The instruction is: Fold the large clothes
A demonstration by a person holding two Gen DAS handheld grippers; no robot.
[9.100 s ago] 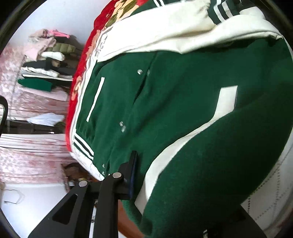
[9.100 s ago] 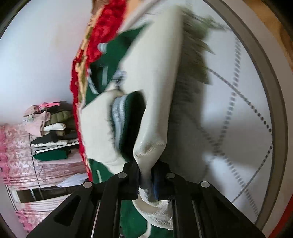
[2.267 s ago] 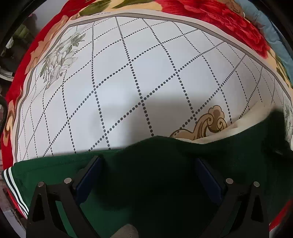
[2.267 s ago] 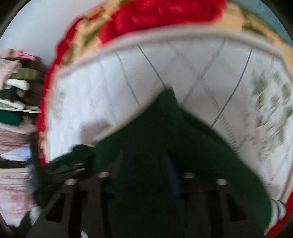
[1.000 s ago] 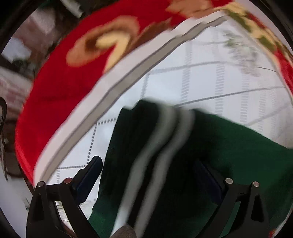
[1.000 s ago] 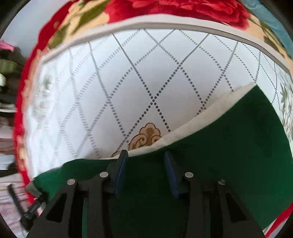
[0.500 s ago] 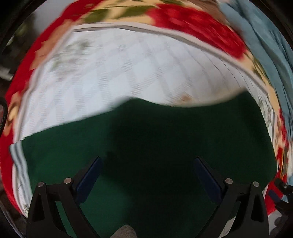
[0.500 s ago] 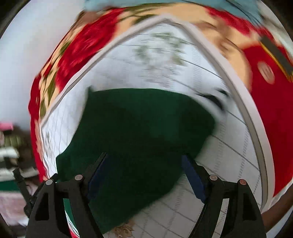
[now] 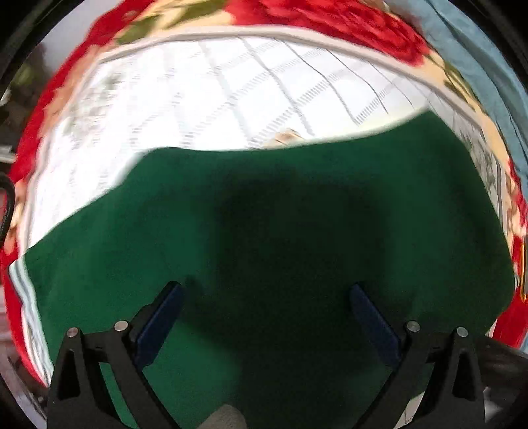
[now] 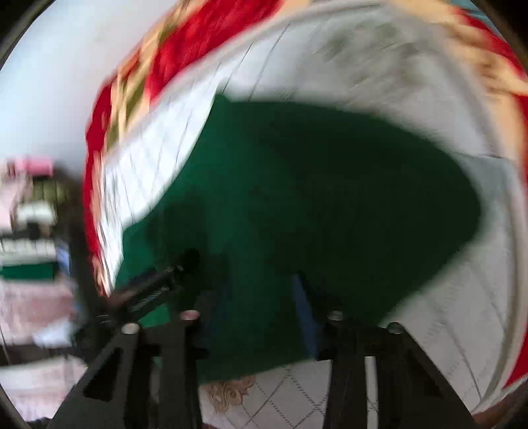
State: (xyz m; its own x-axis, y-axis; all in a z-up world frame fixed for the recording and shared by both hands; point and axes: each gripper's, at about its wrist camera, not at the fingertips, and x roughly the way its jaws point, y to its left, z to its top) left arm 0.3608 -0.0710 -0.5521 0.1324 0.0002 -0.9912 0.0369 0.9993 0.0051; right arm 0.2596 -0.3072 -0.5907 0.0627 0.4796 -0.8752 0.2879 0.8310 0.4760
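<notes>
The dark green jacket [image 9: 297, 231] lies folded flat on the white quilted bedspread [image 9: 214, 99], its striped cream hem [image 9: 23, 287] at the far left. My left gripper [image 9: 264, 310] is open and empty just above the green cloth. In the blurred right wrist view the jacket [image 10: 330, 198] fills the middle. My right gripper [image 10: 254, 297] is open and empty over its near edge, and the tip of the other gripper [image 10: 165, 277] shows at the left.
The bedspread has a red floral border [image 9: 330, 23] and a blue cloth [image 9: 478, 66] beyond it. A rack of stacked clothes [image 10: 29, 214] and pink curtains stand left of the bed. White quilt [image 10: 445, 313] lies bare to the right of the jacket.
Both grippers let go of the jacket and now hover open over it. The right view swung quickly across the bed; the left view shifted slightly closer over the green cloth.
</notes>
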